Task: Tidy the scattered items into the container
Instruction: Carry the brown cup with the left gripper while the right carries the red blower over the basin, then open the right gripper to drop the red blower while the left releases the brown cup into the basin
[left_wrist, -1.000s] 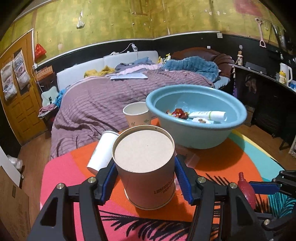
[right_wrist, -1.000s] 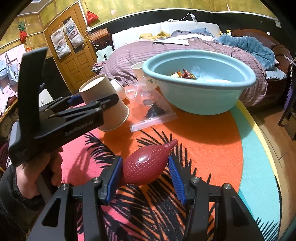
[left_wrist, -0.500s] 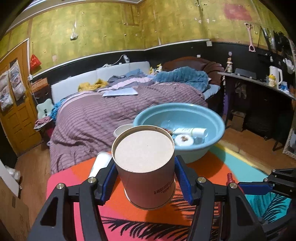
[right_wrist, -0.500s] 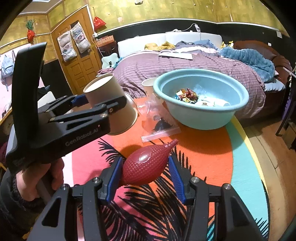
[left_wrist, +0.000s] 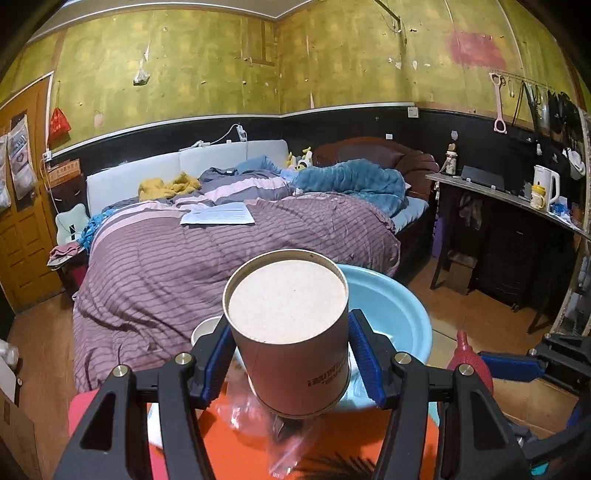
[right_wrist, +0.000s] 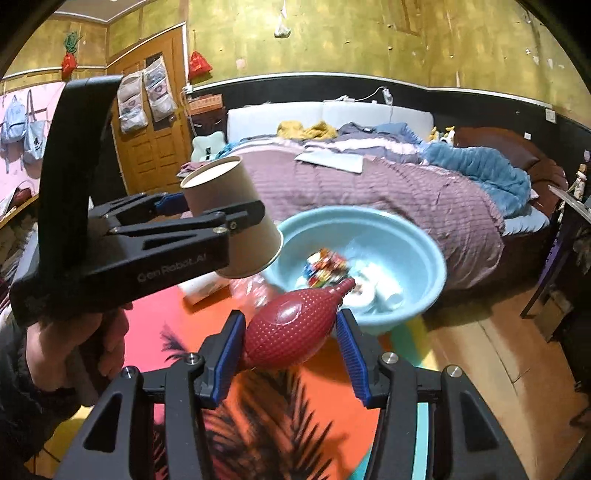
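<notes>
My left gripper (left_wrist: 291, 354) is shut on an upside-down brown paper cup (left_wrist: 290, 332), held in the air in front of the light blue basin (left_wrist: 402, 306). The cup also shows in the right wrist view (right_wrist: 229, 218), to the left of the basin (right_wrist: 413, 251). My right gripper (right_wrist: 291, 339) is shut on a red rubber air blower (right_wrist: 291, 328), lifted above the table with its nozzle toward the basin. The blower's tip shows in the left wrist view (left_wrist: 465, 354). The basin holds candy wrappers (right_wrist: 325, 266) and white items.
A clear plastic bag (left_wrist: 273, 428) lies on the orange patterned tablecloth (right_wrist: 280, 424) below the cup. A white paper cup (left_wrist: 205, 332) stands left of the basin. A bed with a purple quilt (left_wrist: 221, 251) is behind the table.
Both grippers have risen off the table with the cup and blower and moved closer to the basin.
</notes>
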